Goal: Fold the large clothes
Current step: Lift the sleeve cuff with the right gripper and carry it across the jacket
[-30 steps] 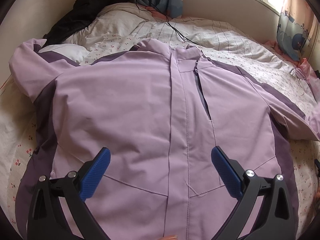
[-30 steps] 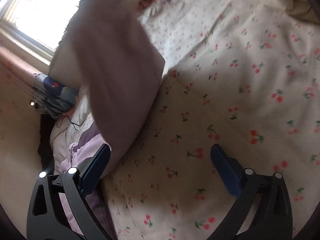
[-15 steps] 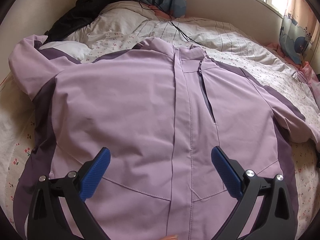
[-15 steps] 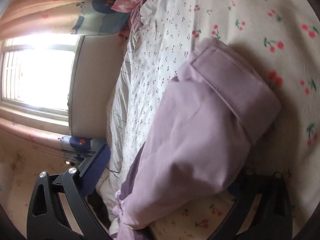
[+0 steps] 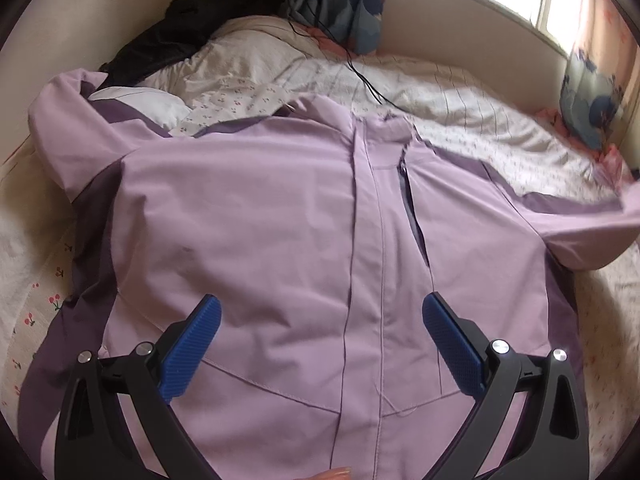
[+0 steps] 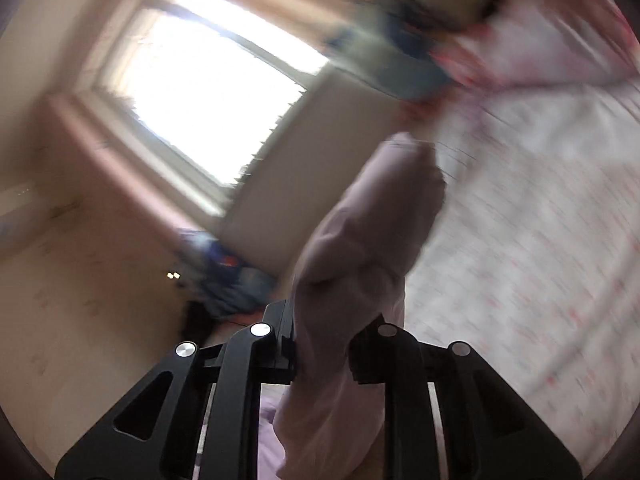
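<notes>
- My left hand-held gripper (image 5: 320, 322) hangs with jaws wide apart over the lilac jacket (image 5: 280, 240), spread front-up on the bed (image 5: 460, 96).
- My right hand-held gripper (image 6: 322, 346) has just closed, clamped on the jacket's sleeve (image 6: 360, 256), lifted off the bed.

Lilac jacket (image 5: 260, 216) with purple panels; cherry-print white sheet (image 5: 36, 300).

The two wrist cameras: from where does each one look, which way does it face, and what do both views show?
Left wrist: above the bed, facing down on the spread lilac jacket; the left gripper open, a fingertip at the bottom edge.
Right wrist: facing about level at the window; the right gripper has just closed on the jacket's sleeve.
Shared: jacket, bed, window.
</notes>
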Demonstrator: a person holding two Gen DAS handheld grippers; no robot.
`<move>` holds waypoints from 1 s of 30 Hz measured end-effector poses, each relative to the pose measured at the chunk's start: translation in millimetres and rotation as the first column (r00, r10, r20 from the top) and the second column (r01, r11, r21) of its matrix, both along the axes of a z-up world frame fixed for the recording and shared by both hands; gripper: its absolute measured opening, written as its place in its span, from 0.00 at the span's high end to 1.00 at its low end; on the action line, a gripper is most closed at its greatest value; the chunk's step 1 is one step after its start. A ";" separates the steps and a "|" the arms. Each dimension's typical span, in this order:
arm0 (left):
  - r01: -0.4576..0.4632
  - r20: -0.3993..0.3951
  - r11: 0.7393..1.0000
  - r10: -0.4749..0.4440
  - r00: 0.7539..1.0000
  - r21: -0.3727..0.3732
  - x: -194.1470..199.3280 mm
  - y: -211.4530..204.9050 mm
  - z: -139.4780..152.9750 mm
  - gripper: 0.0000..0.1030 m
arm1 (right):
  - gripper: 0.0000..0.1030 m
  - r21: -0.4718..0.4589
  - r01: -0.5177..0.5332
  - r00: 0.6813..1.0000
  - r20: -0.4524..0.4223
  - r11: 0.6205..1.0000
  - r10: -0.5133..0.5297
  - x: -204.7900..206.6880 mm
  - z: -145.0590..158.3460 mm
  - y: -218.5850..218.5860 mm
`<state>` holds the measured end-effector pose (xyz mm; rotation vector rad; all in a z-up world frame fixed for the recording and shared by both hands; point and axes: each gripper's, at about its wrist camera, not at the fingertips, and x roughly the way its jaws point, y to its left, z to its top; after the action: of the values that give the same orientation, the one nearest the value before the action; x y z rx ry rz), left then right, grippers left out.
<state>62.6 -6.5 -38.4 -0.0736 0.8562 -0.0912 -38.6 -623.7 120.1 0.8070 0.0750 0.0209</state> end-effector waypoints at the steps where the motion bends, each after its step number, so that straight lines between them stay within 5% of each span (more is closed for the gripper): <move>1: -0.007 0.003 1.000 0.007 1.000 -0.007 0.6 1.2 0.0 0.06 | 0.83 -0.037 0.003 1.000 0.012 0.999 -0.002 -0.4 2.4 1.7; 3: -0.017 -0.002 1.000 0.017 1.000 -0.017 1.9 2.7 -1.2 0.06 | 0.83 -0.027 0.027 0.997 -0.069 0.999 -0.029 3.5 -28.7 -9.2; 6: -0.009 -0.014 1.000 0.009 1.000 -0.003 2.5 -0.7 -4.3 0.06 | 0.79 0.165 0.126 0.962 -0.262 0.978 -0.080 -4.4 -122.9 -44.7; 8: -0.004 -0.016 1.000 0.004 1.000 0.012 2.2 -3.3 -5.6 0.06 | 0.66 0.377 0.201 0.929 -0.365 0.904 -0.054 -19.9 -193.2 -67.9; 10: 0.009 -0.023 1.000 -0.009 1.000 0.014 2.8 -5.2 -7.5 0.06 | 0.55 0.487 0.202 0.936 -0.352 0.850 -0.020 -34.0 -235.7 -74.4; 12: 0.016 -0.030 1.000 -0.016 0.999 0.013 3.6 -6.4 -9.7 0.06 | 0.55 0.474 0.165 0.955 -0.297 0.865 -0.019 -36.8 -238.4 -75.4; 14: 0.022 -0.038 1.000 -0.021 0.999 0.012 4.1 -7.6 -12.0 0.06 | 0.43 0.477 0.145 0.960 -0.279 0.867 -0.007 -31.6 -235.7 -79.0; 17: 0.031 -0.043 0.999 -0.031 0.999 0.011 4.3 -9.7 -14.2 0.06 | 0.31 0.484 0.165 0.957 -0.290 0.859 -0.020 -23.1 -229.0 -83.7; 20: 0.037 -0.044 0.999 -0.035 0.998 0.039 3.9 -13.9 -16.5 0.06 | 0.32 0.463 0.198 0.940 -0.341 0.864 -0.033 -14.4 -228.0 -81.0; 21: 0.040 -0.045 0.998 -0.037 0.998 0.049 3.5 -15.3 -17.3 0.06 | 0.35 0.440 0.207 0.930 -0.366 0.874 -0.036 -12.1 -228.0 -78.7; 23: 0.042 -0.044 0.997 -0.040 0.998 0.065 3.1 -17.4 -17.6 0.06 | 0.72 0.410 0.213 0.918 -0.396 0.887 -0.037 -12.1 -229.1 -71.7; 26: 0.045 -0.035 0.995 -0.042 0.999 0.093 1.4 -20.2 -15.9 0.06 | 0.83 0.355 0.202 0.939 -0.335 0.913 -0.077 -17.3 -212.9 -63.3; 30: 0.037 -0.004 0.991 -0.037 0.999 0.130 -2.7 -22.4 -11.7 0.06 | 0.84 0.313 0.164 0.973 -0.210 0.935 -0.100 -29.1 -200.4 -53.0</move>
<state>60.0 -28.8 -50.0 0.0646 0.8630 -0.0704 -67.7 -676.8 -80.3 1.1467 0.2021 -0.1772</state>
